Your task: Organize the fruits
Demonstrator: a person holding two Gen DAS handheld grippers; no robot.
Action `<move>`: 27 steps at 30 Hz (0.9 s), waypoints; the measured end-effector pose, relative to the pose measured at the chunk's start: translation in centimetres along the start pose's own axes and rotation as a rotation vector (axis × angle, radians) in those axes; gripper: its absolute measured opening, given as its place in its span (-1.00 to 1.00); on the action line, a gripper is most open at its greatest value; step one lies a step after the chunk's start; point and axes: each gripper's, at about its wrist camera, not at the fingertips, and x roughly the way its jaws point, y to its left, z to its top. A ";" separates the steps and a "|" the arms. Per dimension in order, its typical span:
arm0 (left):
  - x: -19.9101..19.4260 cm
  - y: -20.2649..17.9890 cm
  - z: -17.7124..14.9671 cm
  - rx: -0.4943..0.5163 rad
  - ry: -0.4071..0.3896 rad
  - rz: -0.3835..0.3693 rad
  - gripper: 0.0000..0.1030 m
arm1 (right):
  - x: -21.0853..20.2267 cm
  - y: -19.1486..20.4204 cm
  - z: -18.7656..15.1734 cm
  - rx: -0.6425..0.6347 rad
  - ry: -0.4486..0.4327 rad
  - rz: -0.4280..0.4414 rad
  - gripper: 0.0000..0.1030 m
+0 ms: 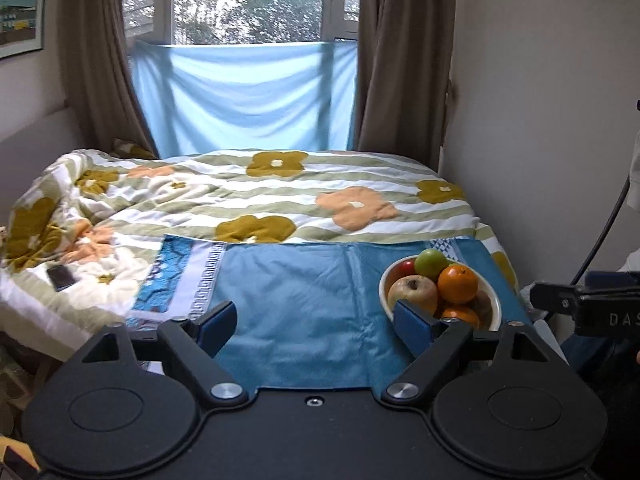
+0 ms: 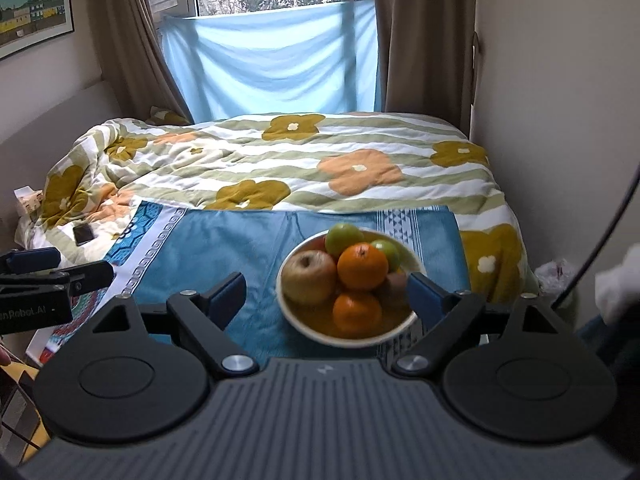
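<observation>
The bed carries a blue towel spread over its floral quilt, and on the towel's right part sits a white bowl heaped with fruit: a pale apple, two oranges, green fruits behind. That heap fits either a finished gathering or a pile about to be sorted out onto the towel. Both the left gripper and right gripper hang with fingers spread wide, holding nothing. Any grasp should take the topmost fruit squarely so the rest don't roll

Fruits in bowl on towel, phone left.
</observation>
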 end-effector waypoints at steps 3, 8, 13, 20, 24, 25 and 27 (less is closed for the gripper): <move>-1.7 0.7 -0.9 -0.009 -0.017 0.027 0.98 | -1.3 0.6 -1.3 -0.001 0.005 -0.008 1.00; -3.2 1.5 -2.3 -0.011 -0.014 0.072 1.00 | -2.9 1.6 -3.1 -0.001 -0.008 -0.048 1.00; -3.9 1.9 -3.2 -0.014 -0.013 0.085 1.00 | -3.8 2.1 -3.9 0.011 -0.016 -0.043 1.00; -4.3 2.2 -3.4 0.003 -0.025 0.092 1.00 | -3.7 2.6 -4.0 0.025 -0.007 -0.044 1.00; -4.4 2.3 -3.4 0.008 -0.025 0.092 1.00 | -3.7 2.7 -4.0 0.026 -0.004 -0.046 1.00; -4.4 2.3 -3.4 0.013 -0.026 0.094 1.00 | -3.8 2.7 -4.0 0.027 -0.005 -0.047 1.00; -4.4 2.2 -3.5 0.024 -0.026 0.101 1.00 | -3.7 2.7 -4.0 0.029 -0.004 -0.050 1.00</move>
